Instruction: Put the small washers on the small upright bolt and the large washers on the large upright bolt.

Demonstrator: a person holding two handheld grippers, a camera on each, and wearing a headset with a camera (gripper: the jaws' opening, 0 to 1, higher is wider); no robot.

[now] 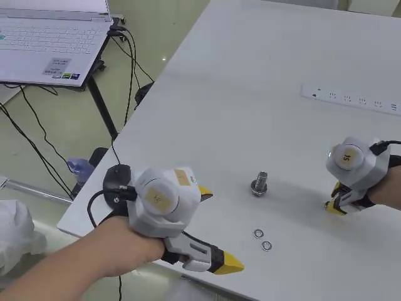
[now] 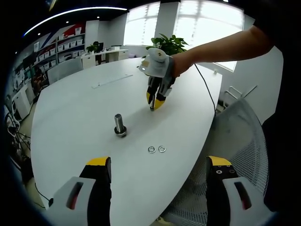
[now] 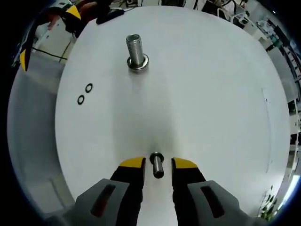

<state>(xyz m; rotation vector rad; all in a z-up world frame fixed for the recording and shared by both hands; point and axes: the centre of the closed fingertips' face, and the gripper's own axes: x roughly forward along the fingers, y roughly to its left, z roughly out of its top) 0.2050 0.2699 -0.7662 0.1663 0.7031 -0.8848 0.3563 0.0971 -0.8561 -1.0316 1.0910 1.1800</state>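
Note:
The large upright bolt [image 1: 259,183] [image 2: 120,125] [image 3: 135,52] stands mid-table with a washer ring at its base. Two small washers [image 1: 262,239] [image 2: 156,149] [image 3: 84,93] lie side by side on the table [image 1: 250,94], nearer the front edge. My left gripper [image 1: 216,227] [image 2: 159,165] hovers open near that edge, its jaws wide apart with nothing between them. The small bolt [image 3: 156,165] stands between the jaws of my right gripper [image 1: 335,204] [image 2: 154,104] [image 3: 157,165], which are narrowly open with a small gap on each side.
A laptop [image 1: 50,37] on a stand with trailing cables sits off the table's left side. A white power strip [image 1: 351,99] lies at the far right. A mesh chair [image 2: 240,127] stands by the table's edge.

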